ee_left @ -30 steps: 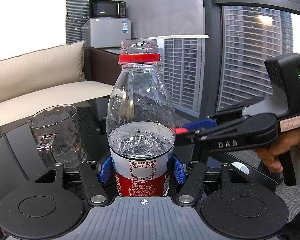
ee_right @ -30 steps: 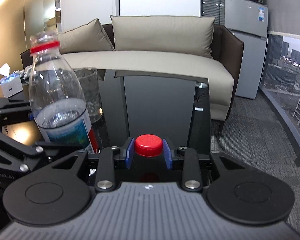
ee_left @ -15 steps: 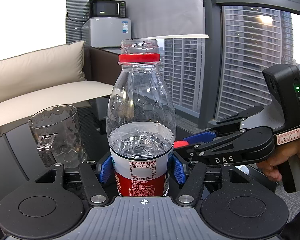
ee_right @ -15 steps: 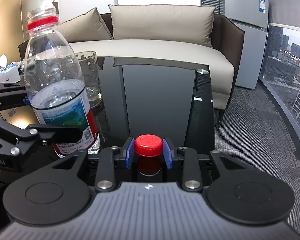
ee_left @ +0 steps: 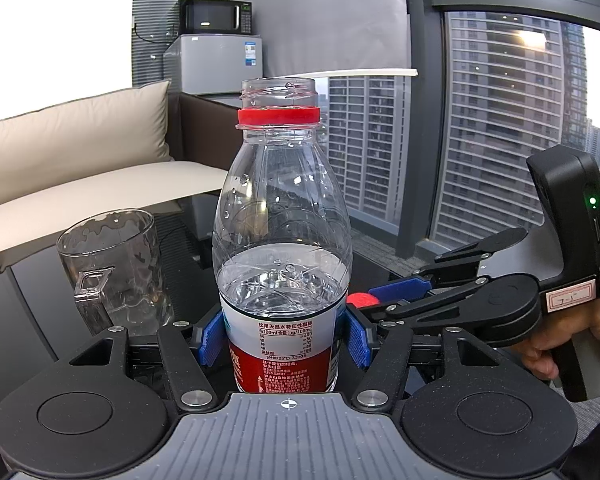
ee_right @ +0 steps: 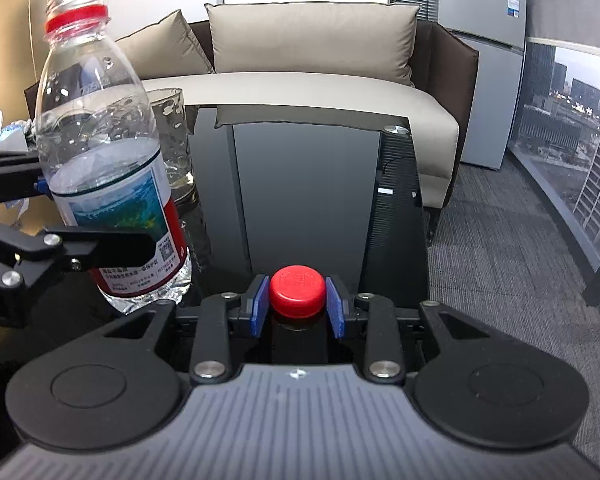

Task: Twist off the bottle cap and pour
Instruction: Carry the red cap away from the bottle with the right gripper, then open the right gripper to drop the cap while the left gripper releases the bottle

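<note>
The bottle [ee_left: 282, 248] is a clear plastic water bottle standing upright on the dark glass desk [ee_right: 300, 200]. Its mouth is open, with bare screw threads visible above a red ring [ee_left: 279, 115] that remains around the neck. Water fills roughly the lower half, and droplets cling to the inner wall above the water line. A label wraps the lower body: white with printed text on one side, red toward the base, and a blue-green picture on the side facing the right wrist view. The left hand-held gripper [ee_left: 283, 338] pinches the bottle at label height, with one blue pad pressed against each side. The red cap [ee_right: 297, 291] is off the bottle and is pinched between the blue pads of the right hand-held gripper [ee_right: 298, 307], low over the desk and just to the right of the bottle. In the left wrist view, the right hand-held gripper appears beside the bottle's right side, held by a hand [ee_left: 556, 344] at its grip. An empty glass mug [ee_left: 114, 272] with a square handle stands on the desk to the left of the bottle, near it but apart. A beige sofa [ee_right: 312, 80] stands beyond the desk.
</note>
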{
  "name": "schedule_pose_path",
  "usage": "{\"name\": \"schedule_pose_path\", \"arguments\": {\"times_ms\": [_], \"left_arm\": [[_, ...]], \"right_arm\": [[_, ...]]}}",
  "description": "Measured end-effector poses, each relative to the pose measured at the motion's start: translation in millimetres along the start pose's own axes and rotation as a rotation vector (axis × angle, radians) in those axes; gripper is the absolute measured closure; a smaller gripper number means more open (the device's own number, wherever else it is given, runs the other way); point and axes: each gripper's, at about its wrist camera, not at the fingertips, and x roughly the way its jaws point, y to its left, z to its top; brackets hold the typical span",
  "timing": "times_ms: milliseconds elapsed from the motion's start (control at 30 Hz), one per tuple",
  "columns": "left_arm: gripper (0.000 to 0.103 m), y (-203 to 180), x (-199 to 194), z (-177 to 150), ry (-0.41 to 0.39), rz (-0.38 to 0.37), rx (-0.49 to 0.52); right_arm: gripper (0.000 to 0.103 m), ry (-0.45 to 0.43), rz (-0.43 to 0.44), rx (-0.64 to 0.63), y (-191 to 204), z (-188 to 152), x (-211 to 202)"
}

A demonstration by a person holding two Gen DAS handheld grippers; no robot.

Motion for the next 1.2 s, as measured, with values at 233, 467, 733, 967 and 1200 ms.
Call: {"name": "schedule_pose_path", "arguments": {"times_ms": [233,467,733,967,1200], "left_arm": [[0.047,-0.4,0.3,-0.6,0.0,-0.001,-0.002],[0.046,0.4,0.4,-1.8,-0.001,0.0,-0.004],[0.046,2.1,0.3,-2.8,-0.001,0.001,-0.009],[0.045,4.3,0.2,-1.7,-0.002,-0.004,-0.022],[0.039,5.7,-3.5,0.3,-0.021,-0.001,-0.024]], "right_arm": [[0.07,-0.002,-0.007,0.005,0.9,-0.8,-0.3],[0.07,-0.005,-0.019,0.013,3.7,-1.2,-2.5],[0.066,-0.025,-0.036,0.019,3.3,-1.7,-5.3],[0.056,-0.057,-0.045,0.062,-3.1,-1.3,-12.0],[0.045,-0.064,-0.055,0.057,-2.9,-2.5,-14.6]]}}
